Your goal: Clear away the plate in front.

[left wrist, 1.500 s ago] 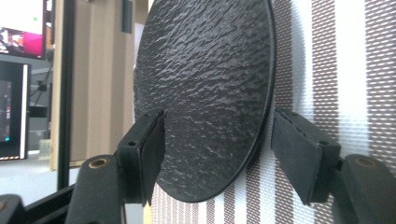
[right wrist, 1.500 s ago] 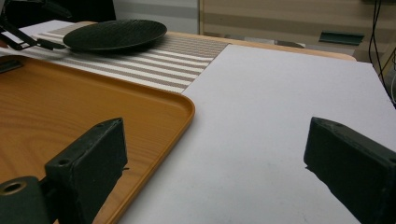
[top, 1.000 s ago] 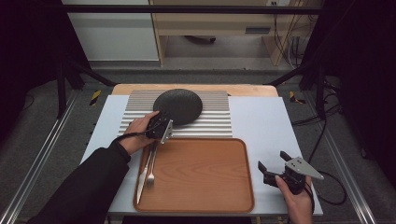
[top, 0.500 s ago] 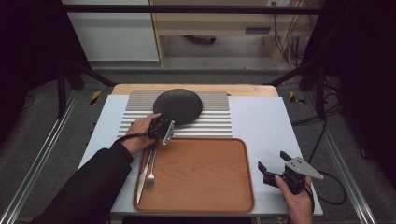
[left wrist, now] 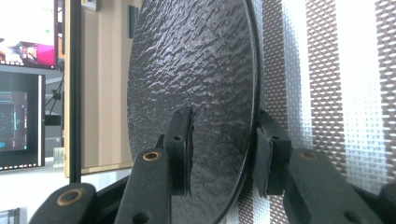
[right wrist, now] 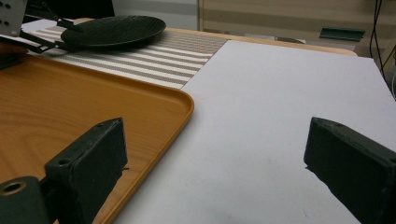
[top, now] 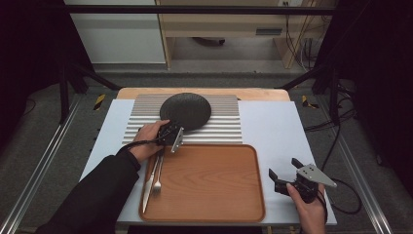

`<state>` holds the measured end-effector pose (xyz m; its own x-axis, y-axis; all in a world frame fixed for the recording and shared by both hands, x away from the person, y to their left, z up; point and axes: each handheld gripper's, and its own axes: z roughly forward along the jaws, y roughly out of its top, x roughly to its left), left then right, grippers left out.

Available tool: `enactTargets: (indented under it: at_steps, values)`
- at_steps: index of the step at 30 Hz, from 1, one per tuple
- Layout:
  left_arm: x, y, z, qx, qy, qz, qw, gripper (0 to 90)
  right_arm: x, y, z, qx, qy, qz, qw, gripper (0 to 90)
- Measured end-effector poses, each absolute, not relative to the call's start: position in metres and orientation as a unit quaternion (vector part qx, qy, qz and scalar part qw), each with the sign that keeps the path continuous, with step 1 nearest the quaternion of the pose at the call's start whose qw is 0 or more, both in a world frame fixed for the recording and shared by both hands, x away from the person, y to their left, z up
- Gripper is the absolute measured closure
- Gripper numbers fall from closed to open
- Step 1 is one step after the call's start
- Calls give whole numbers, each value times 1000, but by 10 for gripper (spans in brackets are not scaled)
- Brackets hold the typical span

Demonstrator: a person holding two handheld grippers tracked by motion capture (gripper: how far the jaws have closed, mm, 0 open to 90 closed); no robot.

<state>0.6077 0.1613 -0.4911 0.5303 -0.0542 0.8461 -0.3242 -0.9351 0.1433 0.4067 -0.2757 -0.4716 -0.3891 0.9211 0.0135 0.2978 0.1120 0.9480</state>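
White table (top: 272, 126), wooden tray (top: 209, 180) holding fork (top: 158, 175) and knife (top: 149, 181), left claw (top: 171, 135) straddling dark plate (top: 186, 110) rim, right claw (top: 287, 176) wide open, empty.

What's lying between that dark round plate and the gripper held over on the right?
Part of the striped mat and the wooden tray's bare right half, then blue tabletop, between plate and right gripper; the high view shows it.

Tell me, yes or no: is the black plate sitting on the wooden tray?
No, the black plate lies on the striped mat, beyond the wooden tray.
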Motion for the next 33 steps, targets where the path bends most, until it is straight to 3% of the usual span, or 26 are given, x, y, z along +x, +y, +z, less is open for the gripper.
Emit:
enactTargets:
  at_steps: [8,12,33]
  values:
    - [609,160,-493,862,-124,472,138,684,407,-275,-472,454,675,489,315,63]
    - [608,160,-495,866,-134,464,131,785,407,-275,-472,453,675,489,315,64]
    - [601,153,-489,843,-135,506,120,869,407,-276,-473,456,674,489,315,67]
